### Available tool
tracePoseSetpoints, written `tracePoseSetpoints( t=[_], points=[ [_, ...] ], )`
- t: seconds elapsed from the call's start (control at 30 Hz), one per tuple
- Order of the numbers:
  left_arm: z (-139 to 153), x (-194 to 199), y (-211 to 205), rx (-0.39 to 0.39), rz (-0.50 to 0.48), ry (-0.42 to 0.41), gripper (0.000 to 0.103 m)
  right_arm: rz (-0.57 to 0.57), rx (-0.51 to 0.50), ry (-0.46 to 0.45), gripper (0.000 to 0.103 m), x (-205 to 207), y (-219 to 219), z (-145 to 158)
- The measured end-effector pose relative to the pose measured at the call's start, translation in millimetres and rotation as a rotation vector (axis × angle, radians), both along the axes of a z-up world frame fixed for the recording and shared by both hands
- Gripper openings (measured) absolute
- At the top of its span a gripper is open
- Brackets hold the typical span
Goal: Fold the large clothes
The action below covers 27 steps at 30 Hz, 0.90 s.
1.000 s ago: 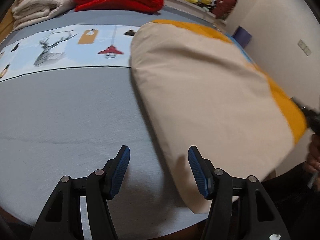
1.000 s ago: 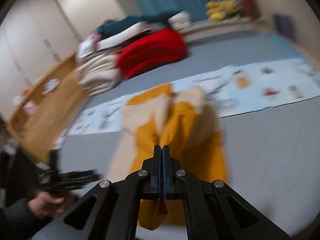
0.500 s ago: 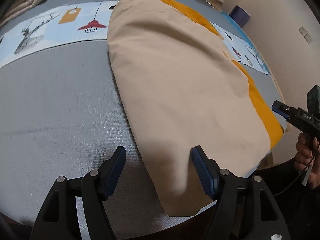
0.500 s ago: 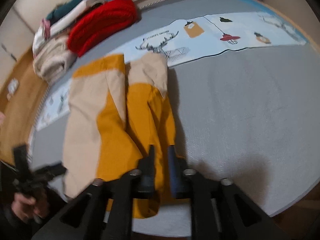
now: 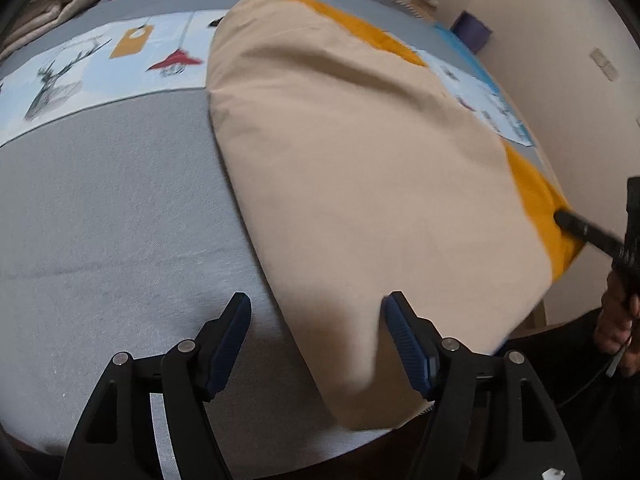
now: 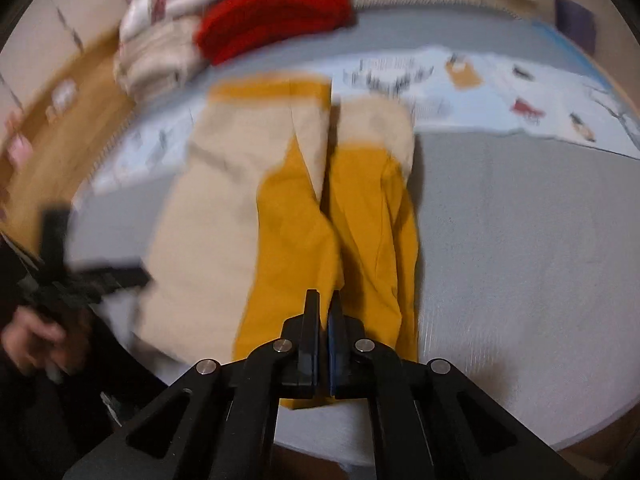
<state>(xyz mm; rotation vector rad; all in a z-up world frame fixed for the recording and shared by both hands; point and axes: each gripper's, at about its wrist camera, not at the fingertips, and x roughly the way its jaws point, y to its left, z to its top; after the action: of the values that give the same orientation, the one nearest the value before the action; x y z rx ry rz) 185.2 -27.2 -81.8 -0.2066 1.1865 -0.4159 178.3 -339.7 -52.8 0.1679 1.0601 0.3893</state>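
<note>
We find the large beige-and-mustard fabric garment point(image 5: 360, 184) lying flat on the grey bed cover point(image 5: 100, 208), its long axis running away from us toward the pile of folded red and cream textiles point(image 6: 240, 28) at the far end. A pale blue printed strip with deer and lamp motifs point(image 5: 92, 64) crosses the bed beneath the garment's far part.

The left hand-held gripper point(image 5: 316, 340) has its jaws spread wide and holds nothing; the garment's near beige corner lies between and just ahead of its blue-padded fingers point(image 5: 408, 344).

The right hand-held gripper point(image 6: 323, 336) has its jaws nearly together at the near mustard hem (blur prevents us from confirming whether cloth is actually pinched).

We judge that the coming move turns on the near edge: each hand-held gripper faces one near corner, the left at the beige side, the right at the mustard side. A lengthwise fold would carry this edge along the long axis toward the far end.
</note>
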Motion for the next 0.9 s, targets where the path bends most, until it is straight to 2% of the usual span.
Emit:
tracePoseSetpoints(
  t=[0.03, 0.07, 0.17, 0.23, 0.3, 0.33, 0.4, 0.47, 0.53, 0.6, 0.67, 0.73, 0.8, 0.9],
  points=[
    [2, 0, -4, -0.004, -0.017, -0.008, 0.066, -0.043, 0.045, -0.019, 0.003, -2, -12, 11],
    [4, -1, -10, -0.001, -0.045, -0.015, 0.066, -0.066, 0.036, -0.005, 0.003, -3, -19, 9],
    [0, 2, -23, 0.016, -0.090, 0.003, 0.066, -0.107, -0.107, 0.180, 0.003, 3, -23, -38],
    [0, 4, -24, -0.009, -0.092, 0.010, 0.066, -0.084, -0.185, 0.281, 0.003, 5, -13, -68],
    [-1, 6, -24, -0.020, -0.098, 0.019, 0.066, -0.039, -0.255, 0.265, 0.003, 6, -1, -71],
    [-8, 7, -25, 0.002, -0.106, 0.040, 0.069, -0.027, -0.273, 0.264, 0.003, 7, 3, -72],
    [-20, 11, -25, 0.031, -0.109, 0.093, 0.073, -0.031, -0.279, 0.290, 0.004, 9, 4, -74],
    [-24, 18, -21, 0.009, -0.083, 0.130, 0.074, -0.051, -0.260, 0.318, 0.005, 14, -1, -70],
    [-21, 19, -19, 0.021, -0.081, 0.118, 0.074, -0.109, -0.215, 0.263, 0.012, 22, -10, -47],
    [-19, 17, -22, 0.044, -0.095, 0.100, 0.074, -0.156, -0.163, 0.128, 0.013, 32, -15, -11],
    [-17, 15, -25, 0.058, -0.109, 0.085, 0.074, -0.168, -0.106, 0.015, 0.022, 47, -16, 18],
    [-18, 16, -24, 0.055, -0.112, 0.086, 0.074, -0.161, -0.058, -0.046, 0.052, 70, -10, 35],
    [-19, 15, -22, 0.043, -0.108, 0.094, 0.074, -0.103, -0.028, -0.042, 0.058, 101, 3, 34],
    [-20, 16, -20, 0.037, -0.104, 0.095, 0.074, -0.073, -0.029, 0.041, 0.058, 150, 21, 9]
  ],
)
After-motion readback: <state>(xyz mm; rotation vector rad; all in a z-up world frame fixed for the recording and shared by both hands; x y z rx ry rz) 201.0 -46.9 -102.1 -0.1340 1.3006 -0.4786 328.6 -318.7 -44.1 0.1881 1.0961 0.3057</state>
